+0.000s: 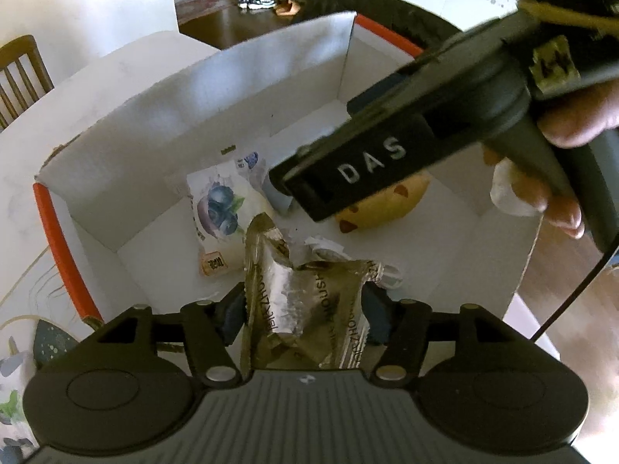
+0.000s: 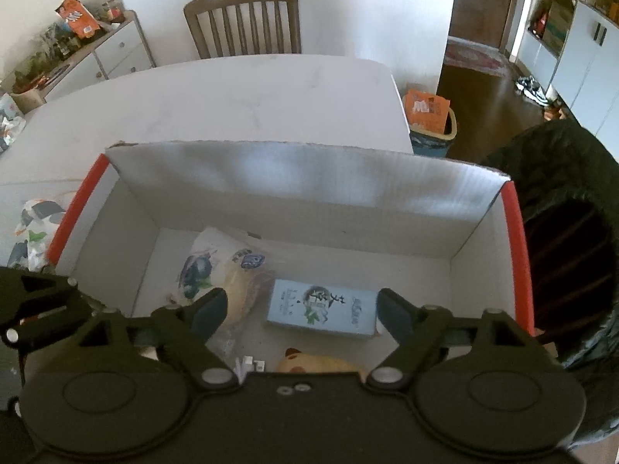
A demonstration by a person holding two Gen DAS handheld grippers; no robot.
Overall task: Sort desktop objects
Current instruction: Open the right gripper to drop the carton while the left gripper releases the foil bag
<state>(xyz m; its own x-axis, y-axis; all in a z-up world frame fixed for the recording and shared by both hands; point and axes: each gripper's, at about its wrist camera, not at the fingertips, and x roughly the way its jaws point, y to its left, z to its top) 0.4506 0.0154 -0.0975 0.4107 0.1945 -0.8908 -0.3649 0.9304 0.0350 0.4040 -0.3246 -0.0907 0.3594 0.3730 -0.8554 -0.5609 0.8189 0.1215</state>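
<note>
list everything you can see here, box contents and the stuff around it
cardboard box: one, white with orange edges, on the table
foil packet: one, gold-silver, crumpled, held over the box by the left tongs
blueberry bag: one, white with blue fruit print, on the box floor at left
small carton: one, pale blue, lying flat in the box
plush toy: one, yellow with brown spots, in the box
table: one, white
chair: one, brown wood, behind the table
waste bin: one, orange packaging sticking out, on the floor
left tongs: shut on the foil packet
right tongs: open, empty, over the box
</note>
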